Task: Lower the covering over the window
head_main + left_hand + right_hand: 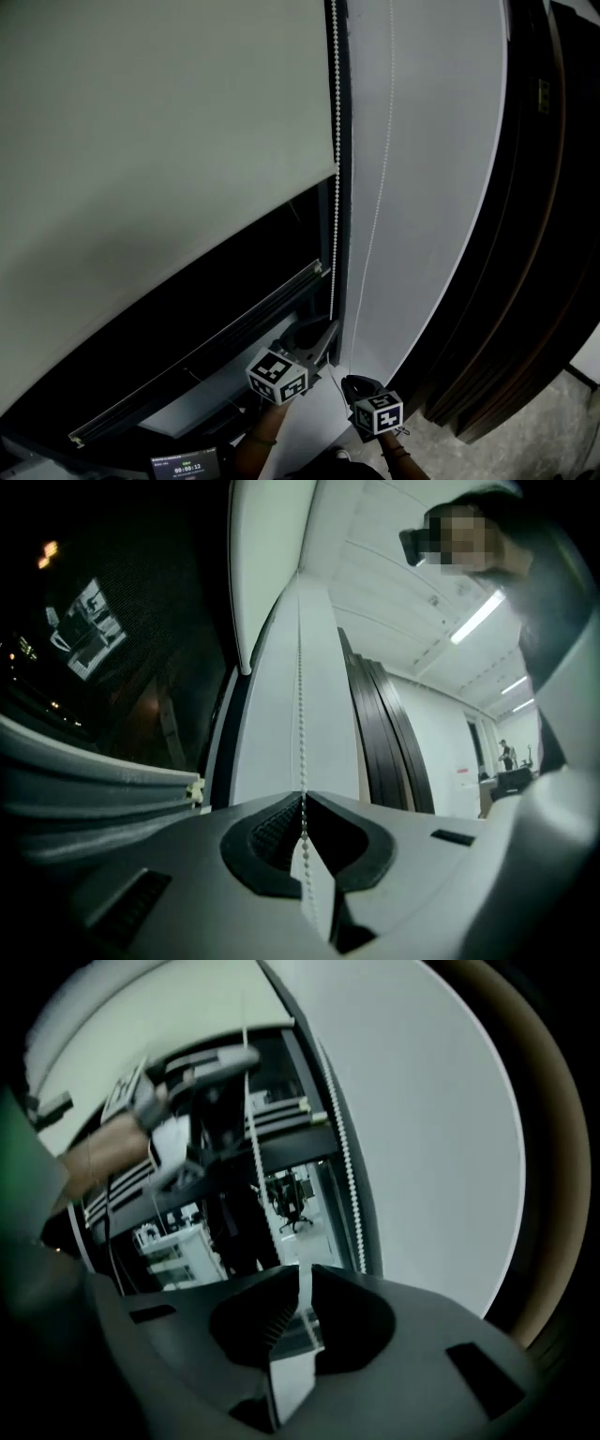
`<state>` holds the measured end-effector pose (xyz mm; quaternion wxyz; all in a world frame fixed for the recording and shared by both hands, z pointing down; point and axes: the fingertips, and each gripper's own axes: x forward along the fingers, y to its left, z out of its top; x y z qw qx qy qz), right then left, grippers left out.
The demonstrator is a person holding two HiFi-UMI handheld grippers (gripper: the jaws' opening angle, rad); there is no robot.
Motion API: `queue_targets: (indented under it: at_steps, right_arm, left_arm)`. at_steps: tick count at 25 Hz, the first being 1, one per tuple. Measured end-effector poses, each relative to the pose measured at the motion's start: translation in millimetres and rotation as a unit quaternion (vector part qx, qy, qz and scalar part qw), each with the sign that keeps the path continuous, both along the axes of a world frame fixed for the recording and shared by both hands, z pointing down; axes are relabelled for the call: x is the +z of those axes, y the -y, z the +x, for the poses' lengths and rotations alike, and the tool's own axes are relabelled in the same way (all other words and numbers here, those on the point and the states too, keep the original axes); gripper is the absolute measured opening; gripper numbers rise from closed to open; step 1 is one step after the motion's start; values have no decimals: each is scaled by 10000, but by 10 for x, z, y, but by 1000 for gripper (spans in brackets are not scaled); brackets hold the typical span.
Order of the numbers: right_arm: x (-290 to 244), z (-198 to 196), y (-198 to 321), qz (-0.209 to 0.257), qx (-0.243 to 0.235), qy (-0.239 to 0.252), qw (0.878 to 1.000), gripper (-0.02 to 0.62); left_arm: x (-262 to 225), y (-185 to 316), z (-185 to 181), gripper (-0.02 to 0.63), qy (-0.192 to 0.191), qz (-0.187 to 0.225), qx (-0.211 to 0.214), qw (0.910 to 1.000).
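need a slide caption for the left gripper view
Left claw shut on the white beaded pull chain, which runs straight up beside the dark window glass.

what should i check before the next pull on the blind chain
1. Left gripper shut on chain: ok.
2. Right gripper gripping chain: cannot tell; a slim gap shows between its jaws, and the chain runs toward it.
3. Chain hangs straight beside the blind, no tangle seen: ok.
4. Blind fully down: not ok; dark window shows below its edge.
5. Which side of the chain lowers the blind: cannot tell.
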<state>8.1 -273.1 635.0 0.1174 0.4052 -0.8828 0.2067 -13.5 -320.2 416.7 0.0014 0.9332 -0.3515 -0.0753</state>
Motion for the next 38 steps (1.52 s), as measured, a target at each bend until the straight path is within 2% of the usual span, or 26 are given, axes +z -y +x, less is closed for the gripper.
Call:
queue_targets:
  at_steps: [3,5,6,8,10,13,16,18,21,22,25,27,30,35,38]
  right_arm:
    - [-597,188,178,558,187,408,9974,33]
    - [-1156,270,260,1065,169,654,9920,43]
    - [-1469,282,279,1340,96,779,9879,55]
    - [-2136,240,273,1900,-153,999,9766,86]
    - [-2776,138,237,2441,-462,1109,9623,110]
    - [-3562,-56,237,3160,-796,1137,9386,126]
    - [-4035,-182,418,3610,-657,982,9251,127]
    - [-4184,-224,572,3737,-555,900,9215,126]
    - [-4327,-247,647,3799,-557,1049,9174,120]
    - [-4356,-239,637,3811,-527,1133,9160,21]
    - [-4379,-179,608,3721,-449,1588,9134,20]
    - [-4382,-104,618,3689,-359,1830,9106,18]
    - [-4385,-33,585,3770,-295,1874,9066,18]
    - [-4384,63,544,3803,-256,1886,9050,18]
    - [-4179,64,597,3645,-214,1624,9167,18]
  left_arm:
    - [543,21,-40,12,329,-581,-65,9978]
    - [967,-15,-29,12,604,-1020,-38,9929]
    - [1158,-47,-23,12,675,-1213,-24,9903]
    - [1412,-113,-26,12,581,-1485,-36,9872]
    - [1490,-149,-9,12,462,-1550,-42,9868]
    - [1482,-142,96,12,579,-1512,74,9868]
    - [1477,-124,165,12,532,-1524,117,9868]
    - [1475,-142,197,12,500,-1531,138,9868]
    - [1467,-179,236,12,461,-1532,169,9870]
    - [1467,-183,235,12,437,-1539,163,9870]
    - [1466,-168,196,12,416,-1551,136,9869]
    - [1459,-158,163,12,546,-1532,127,9866]
    - [1422,-164,104,12,702,-1553,87,9853]
    - [952,-183,100,14,280,-1209,312,9918]
    - [455,-217,98,25,-45,-797,537,9954]
